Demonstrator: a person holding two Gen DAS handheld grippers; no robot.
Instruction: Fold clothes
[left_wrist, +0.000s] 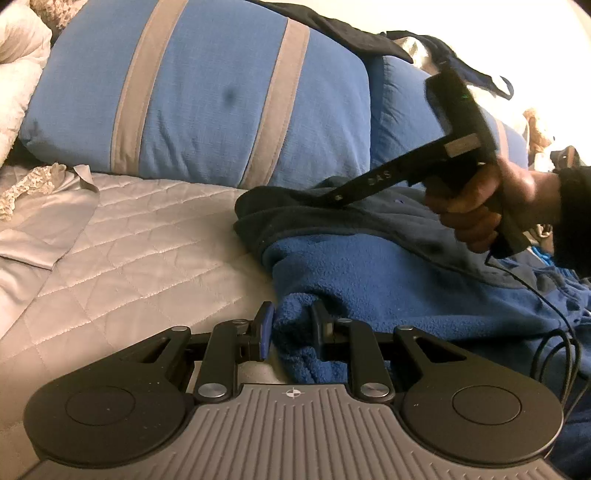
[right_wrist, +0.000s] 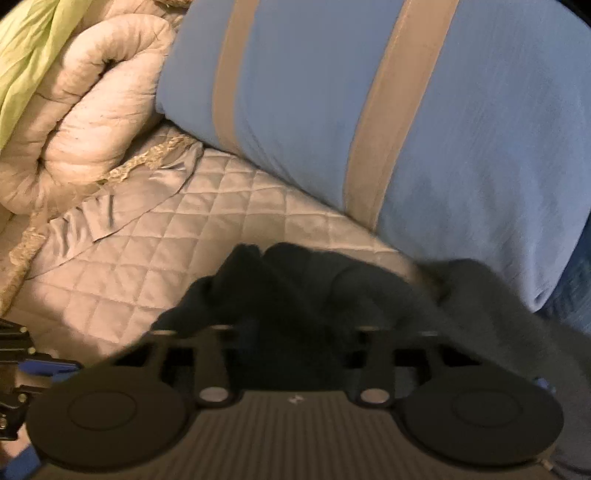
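Observation:
A blue fleece garment with a dark navy part lies bunched on the quilted bed cover. My left gripper is at its near edge, and its pads press on a fold of the bright blue fleece. In the left wrist view a hand holds my right gripper, whose tip slants down onto the navy part. The right wrist view is blurred. There the right gripper has its fingers buried in the dark navy cloth, jaws drawn close on it. A bit of the left gripper shows at the left edge.
A big blue pillow with grey stripes lies just behind the garment. The grey quilted cover stretches to the left. A rolled cream quilt and green cloth sit far left. A black cable trails at right.

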